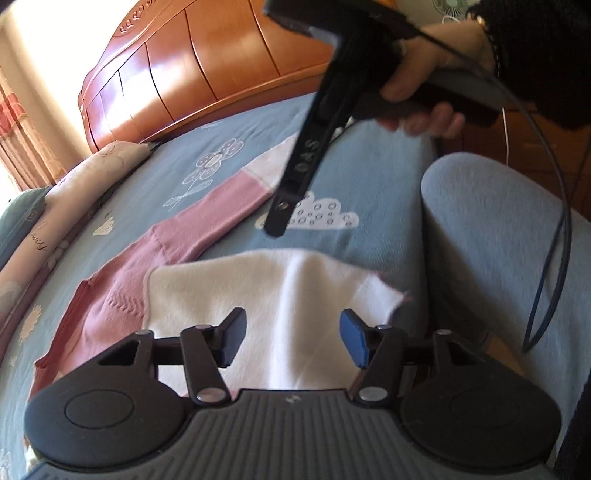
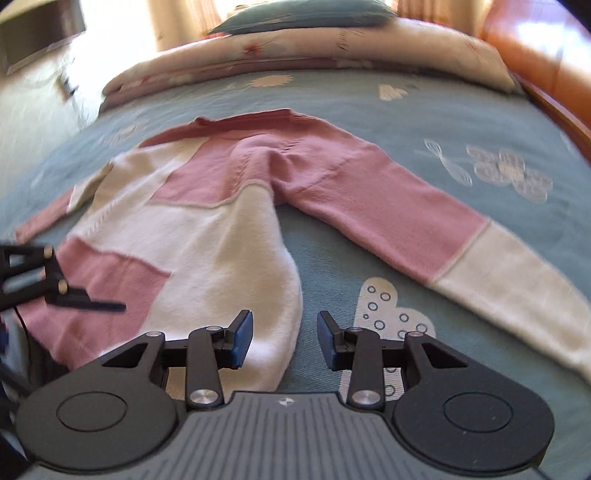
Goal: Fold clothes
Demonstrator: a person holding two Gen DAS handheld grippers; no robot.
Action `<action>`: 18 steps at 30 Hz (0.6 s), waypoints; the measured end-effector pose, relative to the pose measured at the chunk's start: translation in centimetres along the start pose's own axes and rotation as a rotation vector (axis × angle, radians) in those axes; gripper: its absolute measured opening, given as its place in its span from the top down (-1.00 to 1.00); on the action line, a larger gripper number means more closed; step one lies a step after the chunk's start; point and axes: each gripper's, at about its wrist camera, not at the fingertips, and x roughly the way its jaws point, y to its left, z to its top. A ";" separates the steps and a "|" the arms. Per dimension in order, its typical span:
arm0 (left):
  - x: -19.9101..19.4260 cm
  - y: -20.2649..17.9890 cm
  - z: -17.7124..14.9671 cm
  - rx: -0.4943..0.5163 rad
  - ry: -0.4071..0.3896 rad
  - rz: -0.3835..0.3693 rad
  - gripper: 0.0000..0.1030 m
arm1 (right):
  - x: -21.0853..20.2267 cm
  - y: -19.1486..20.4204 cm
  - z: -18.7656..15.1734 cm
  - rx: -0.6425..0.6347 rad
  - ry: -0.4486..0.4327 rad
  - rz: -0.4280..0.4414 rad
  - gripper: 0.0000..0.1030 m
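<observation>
A pink and white sweater [image 2: 221, 221] lies spread on the blue bed sheet [image 2: 369, 103], one sleeve [image 2: 424, 229] stretched out to the right. In the left wrist view its white hem [image 1: 295, 288] lies just beyond my left gripper [image 1: 293, 339], which is open with nothing between its fingers. My right gripper [image 2: 286, 339] is open too and hovers over the white edge of the body. A hand [image 1: 417, 81] holds that right gripper [image 1: 277, 225] above the sheet, its fingers pointing down. The left gripper [image 2: 92, 304] shows at the left edge of the right wrist view.
A wooden headboard [image 1: 184, 74] runs along the far side of the bed. A folded floral quilt [image 2: 295, 48] with a dark pillow [image 2: 295, 16] on it lies past the sweater. The person's leg in grey-blue trousers [image 1: 498, 240] and a dark cable [image 1: 554, 221] are at the right.
</observation>
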 end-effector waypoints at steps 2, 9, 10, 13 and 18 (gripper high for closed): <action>0.9 0.1 0.2 -0.016 0.007 -0.011 -0.19 | 0.9 -1.8 0.4 0.117 -0.014 0.051 0.17; 1.2 1.1 -0.2 -0.133 -0.001 0.023 -0.19 | 6.2 -6.6 2.3 0.447 -0.022 0.266 0.00; 1.1 1.3 -0.2 -0.148 -0.006 0.029 -0.20 | 7.2 -7.1 2.7 0.489 -0.017 0.304 -0.01; 0.9 1.8 -0.3 -0.196 -0.023 0.044 -0.25 | 10.0 -7.8 3.7 0.592 -0.011 0.356 -0.01; 1.0 3.1 -0.6 -0.256 -0.036 0.057 -0.28 | 13.0 -9.3 5.0 0.749 -0.070 0.361 -0.01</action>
